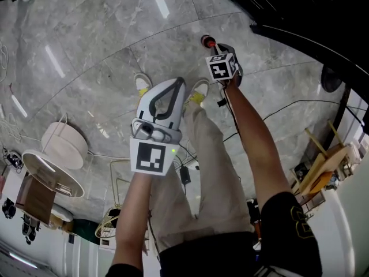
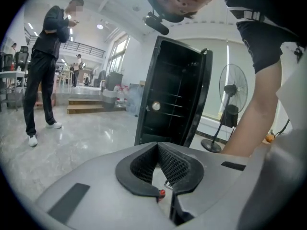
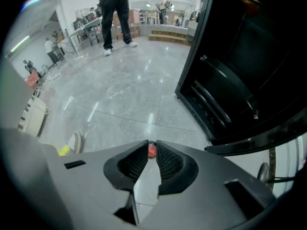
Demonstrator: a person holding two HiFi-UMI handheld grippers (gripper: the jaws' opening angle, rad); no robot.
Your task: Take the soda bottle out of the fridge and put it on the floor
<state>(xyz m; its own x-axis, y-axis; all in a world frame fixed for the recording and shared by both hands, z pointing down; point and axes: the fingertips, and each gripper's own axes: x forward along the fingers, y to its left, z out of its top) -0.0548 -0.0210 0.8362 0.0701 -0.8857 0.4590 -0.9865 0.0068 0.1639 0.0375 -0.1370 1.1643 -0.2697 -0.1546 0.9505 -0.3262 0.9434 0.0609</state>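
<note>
Only the soda bottle's red cap (image 1: 206, 41) shows, beside the tip of my right gripper (image 1: 219, 46), which points steeply down at the grey floor. In the right gripper view the cap (image 3: 151, 151) shows through the narrow slit between the tips of my right gripper (image 3: 151, 145); the bottle's body is hidden. The pads do not seem to press on it. My left gripper (image 1: 176, 82) hangs over the person's legs, and in the left gripper view its tips (image 2: 157, 145) meet on nothing. The black fridge (image 2: 172, 95) stands open with bare shelves, close on the right (image 3: 240, 80).
The holder's shoes (image 1: 143, 84) stand on the marble floor just left of the cap. A standing fan (image 2: 230, 104) is right of the fridge. A person in dark clothes (image 2: 41, 75) stands farther off. White round furniture (image 1: 63, 146) and cables lie behind the holder.
</note>
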